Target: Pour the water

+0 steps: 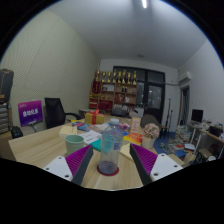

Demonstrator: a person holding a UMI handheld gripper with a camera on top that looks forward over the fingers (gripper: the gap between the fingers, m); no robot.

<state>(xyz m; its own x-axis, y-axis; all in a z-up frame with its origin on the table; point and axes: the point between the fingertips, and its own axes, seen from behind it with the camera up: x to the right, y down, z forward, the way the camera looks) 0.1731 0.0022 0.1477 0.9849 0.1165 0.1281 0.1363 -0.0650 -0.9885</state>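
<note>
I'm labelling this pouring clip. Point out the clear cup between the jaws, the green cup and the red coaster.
clear cup [110, 150], gripper view, middle of its transparent wall; it stands between the open jaws.
green cup [75, 144], gripper view, its side wall.
red coaster [108, 171], gripper view, its front edge under the clear cup.

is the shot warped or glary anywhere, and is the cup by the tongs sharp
Gripper view: strong fisheye warp, so the walls and table edge bow outward. A ceiling light burns out as a bright streak with no detail. The room is evenly lit, with no hard shadows on the table. The clear cup between the open tongs is soft and its rim is hazy. The far shelf is blurrier.
</note>
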